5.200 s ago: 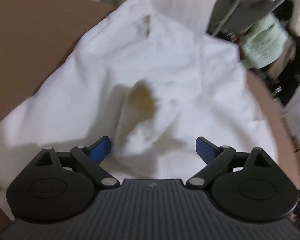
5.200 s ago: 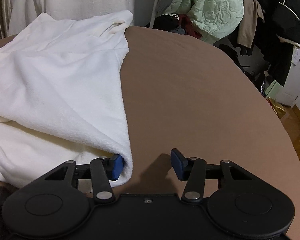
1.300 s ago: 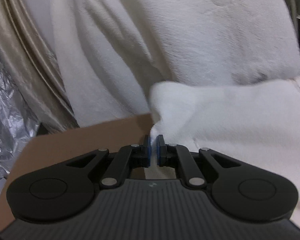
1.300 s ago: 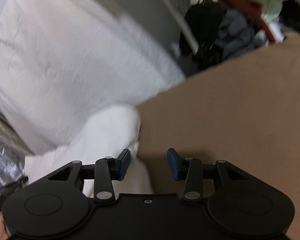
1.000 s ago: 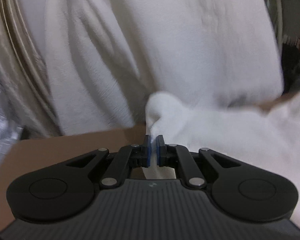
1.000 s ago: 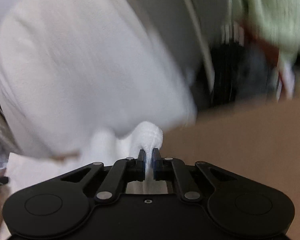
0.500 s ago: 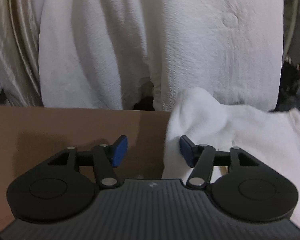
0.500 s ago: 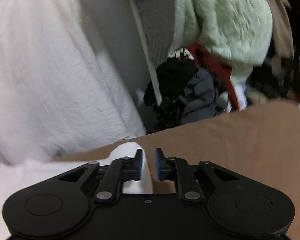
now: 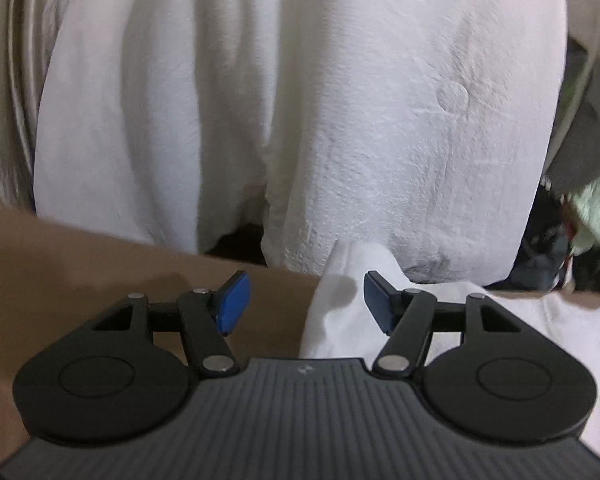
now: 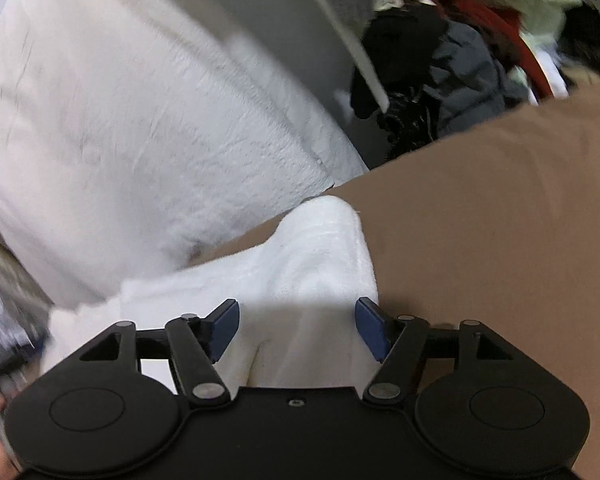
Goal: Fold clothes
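A: Biggest thing in both views?

B: A white fleece hanging (image 9: 340,100) behind the tabletop fills the upper part of the left wrist view. It drops below the far edge of the tabletop. The right wrist view shows it too, at upper left.

A: Tabletop?

B: Brown tabletop (image 9: 80,264), bare on the left of the left wrist view. In the right wrist view the bare part takes the right half of the frame.

A: Where is the garment?

B: White fleece garment (image 10: 300,272) lies flat on the tabletop, near its far edge. In the right wrist view one rounded corner points toward the far edge, with a fold crease running back toward the camera. In the left wrist view another corner sits at centre right, and the cloth runs off to the right.

A: Other clutter?

B: A pile of clothes (image 10: 460,40) beyond the tabletop at upper right of the right wrist view: pale green, red, dark grey, black. Blurred.

A: Grippers?

B: Left gripper (image 9: 304,304): fingers spread wide, holding nothing. The garment corner sits against the right finger; the left finger is over bare tabletop. Right gripper (image 10: 296,328): fingers spread wide, holding nothing, straddling the garment corner. I cannot tell whether the pads touch the cloth.
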### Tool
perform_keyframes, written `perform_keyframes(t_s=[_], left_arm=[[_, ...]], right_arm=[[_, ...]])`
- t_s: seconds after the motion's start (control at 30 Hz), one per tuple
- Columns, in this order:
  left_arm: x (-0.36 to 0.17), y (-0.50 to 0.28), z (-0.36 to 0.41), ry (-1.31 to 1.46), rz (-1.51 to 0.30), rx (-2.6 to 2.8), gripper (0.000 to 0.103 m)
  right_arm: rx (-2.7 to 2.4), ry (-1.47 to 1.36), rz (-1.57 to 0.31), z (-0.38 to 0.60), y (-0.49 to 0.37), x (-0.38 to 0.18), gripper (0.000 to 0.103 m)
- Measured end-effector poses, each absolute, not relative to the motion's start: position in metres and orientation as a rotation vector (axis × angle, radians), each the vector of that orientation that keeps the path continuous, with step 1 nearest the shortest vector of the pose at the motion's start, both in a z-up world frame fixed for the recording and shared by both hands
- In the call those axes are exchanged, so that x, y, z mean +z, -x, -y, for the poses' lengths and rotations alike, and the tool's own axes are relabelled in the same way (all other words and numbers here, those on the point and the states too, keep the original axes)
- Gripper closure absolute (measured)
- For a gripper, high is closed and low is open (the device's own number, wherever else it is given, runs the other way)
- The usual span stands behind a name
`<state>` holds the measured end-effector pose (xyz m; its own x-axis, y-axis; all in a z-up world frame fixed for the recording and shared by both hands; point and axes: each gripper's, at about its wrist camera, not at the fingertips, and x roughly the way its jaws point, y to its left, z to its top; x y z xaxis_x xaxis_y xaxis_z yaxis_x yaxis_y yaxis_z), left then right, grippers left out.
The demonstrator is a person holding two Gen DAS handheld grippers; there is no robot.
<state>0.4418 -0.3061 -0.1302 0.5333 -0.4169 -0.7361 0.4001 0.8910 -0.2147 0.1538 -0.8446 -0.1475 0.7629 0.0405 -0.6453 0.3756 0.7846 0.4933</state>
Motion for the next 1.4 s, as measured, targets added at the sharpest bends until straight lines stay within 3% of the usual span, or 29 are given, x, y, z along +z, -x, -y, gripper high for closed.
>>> perform_keyframes(t_s=[0.13, 0.2, 0.23, 0.27, 0.4, 0.77, 0.87, 1.1, 1.2, 1.27, 1.4], left_arm=[[-0.131, -0.442, 0.323, -0.063, -0.888, -0.495, 0.037], [-0.128, -0.437, 0.335, -0.131, -0.869, -0.477, 0.050], [-0.126, -0.432, 0.342, -0.174, -0.851, -0.460, 0.079], [-0.124, -0.427, 0.349, -0.216, -0.833, -0.444, 0.093], [-0.107, -0.408, 0.367, -0.363, -0.719, -0.372, 0.093], [-0.034, -0.347, 0.303, -0.212, -0.555, -0.433, 0.093], [-0.012, -0.324, 0.273, -0.017, -0.572, -0.436, 0.093], [0.009, -0.163, 0.151, 0.261, -0.385, -0.515, 0.093], [-0.001, -0.072, 0.106, 0.208, -0.409, -0.479, 0.084], [-0.027, -0.024, 0.086, 0.135, -0.547, -0.386, 0.031], [-0.080, -0.007, 0.068, 0.210, -0.850, -0.336, 0.032]], right_arm=[[-0.263, -0.637, -0.687, 0.860, -0.162, -0.152, 0.031], [-0.291, -0.557, -0.709, 0.856, -0.167, -0.158, 0.073], [-0.300, -0.459, -0.720, 0.846, -0.172, -0.155, 0.090], [-0.308, -0.352, -0.730, 0.836, -0.176, -0.152, 0.094], [-0.408, -0.254, -0.655, 0.829, -0.175, -0.123, 0.096], [-0.434, -0.230, -0.517, 0.795, -0.131, -0.050, 0.096], [-0.383, -0.284, -0.449, 0.774, -0.101, -0.022, 0.096], [-0.190, -0.468, -0.255, 0.715, 0.054, 0.006, 0.096], [-0.114, -0.546, -0.193, 0.686, 0.138, -0.009, 0.095], [-0.098, -0.578, -0.233, 0.665, 0.181, -0.031, 0.094], [-0.133, -0.707, -0.434, 0.640, 0.235, -0.098, 0.084]])
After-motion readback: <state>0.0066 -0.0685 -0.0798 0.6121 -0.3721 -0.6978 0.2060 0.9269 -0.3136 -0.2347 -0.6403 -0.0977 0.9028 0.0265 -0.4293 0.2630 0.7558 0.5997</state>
